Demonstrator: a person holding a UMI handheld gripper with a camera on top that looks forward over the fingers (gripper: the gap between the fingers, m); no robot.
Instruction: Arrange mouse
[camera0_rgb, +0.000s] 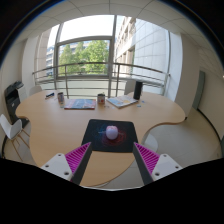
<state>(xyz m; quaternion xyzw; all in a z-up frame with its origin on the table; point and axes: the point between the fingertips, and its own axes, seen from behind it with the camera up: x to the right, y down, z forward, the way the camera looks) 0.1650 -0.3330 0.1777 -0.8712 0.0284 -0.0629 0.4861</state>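
Mouse (112, 132), small pale rounded plastic one, sat on a dark rectangular mouse mat (108, 134) at the near edge of the table, straight ahead of the gripper (112, 158) and centred on the gap between its two fingers, beyond the tips, not between them. Long axis of the mouse too small to tell; looked roughly in line with the view direction, a guess only. Fingers stood apart, magenta pads facing in, holding nothing. Judged next move: straight push forward and down onto the mouse, no sideways correction needed.

Largest first: big window wall with railing (95, 70) at the back, trees outside. Light wooden curved-edge table (60, 125) carried everything. Flat dark book or notebook (80, 103) toward the far side, open laptop or papers (123, 101) right of it, small cup (100, 98) between them, another small cup (60, 97) further left. Chair (10, 128) at the left side of the table.

No brand, label or writing readable anywhere.
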